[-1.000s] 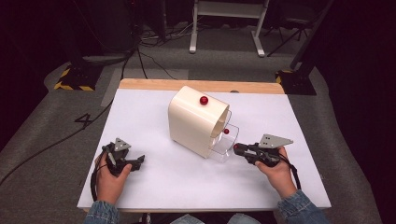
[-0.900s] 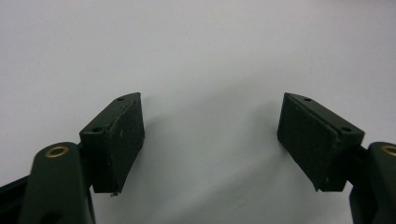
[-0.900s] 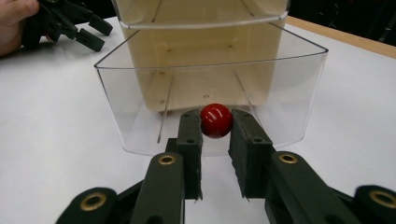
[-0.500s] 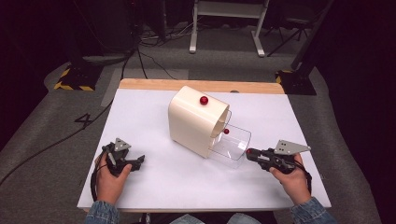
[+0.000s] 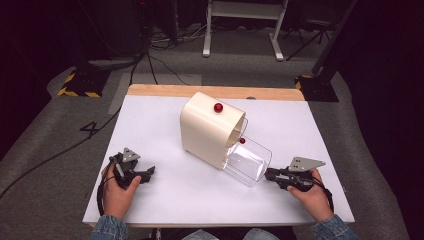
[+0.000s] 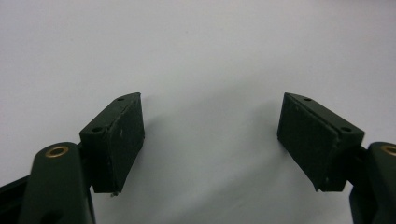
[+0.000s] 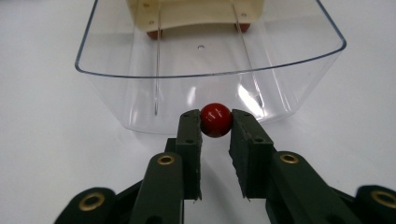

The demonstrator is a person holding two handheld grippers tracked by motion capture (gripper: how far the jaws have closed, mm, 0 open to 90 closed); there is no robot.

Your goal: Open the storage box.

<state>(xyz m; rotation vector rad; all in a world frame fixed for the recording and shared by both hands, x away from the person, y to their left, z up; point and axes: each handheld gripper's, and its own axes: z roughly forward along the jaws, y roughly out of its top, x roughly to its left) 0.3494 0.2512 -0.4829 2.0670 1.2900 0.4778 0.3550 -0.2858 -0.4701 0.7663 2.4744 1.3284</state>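
Note:
A cream box point(image 5: 207, 130) with a rounded top stands mid-table, a red knob point(image 5: 218, 107) on its top. A clear plastic drawer point(image 5: 247, 162) sticks out of its open side toward the right. In the right gripper view the drawer point(image 7: 140, 84) is just ahead, and its small red knob point(image 7: 216, 120) sits pinched between the jaws. My right gripper point(image 5: 267, 174) point(image 7: 216, 122) is shut on that knob. Another small red ball point(image 5: 242, 141) shows at the box's mouth. My left gripper point(image 5: 147, 174) point(image 6: 210, 121) rests open over bare table at the front left, holding nothing.
The white table point(image 5: 150, 125) has a wooden strip point(image 5: 215, 91) along its far edge. Beyond it lie grey floor, cables point(image 5: 165, 60) and a white stand point(image 5: 240, 20). Bare table lies left of the box and along the front edge.
My right gripper has drawn back to the right and toward the front edge with the red knob, pulling the clear drawer farther out of the cream box. The left gripper has stayed put.

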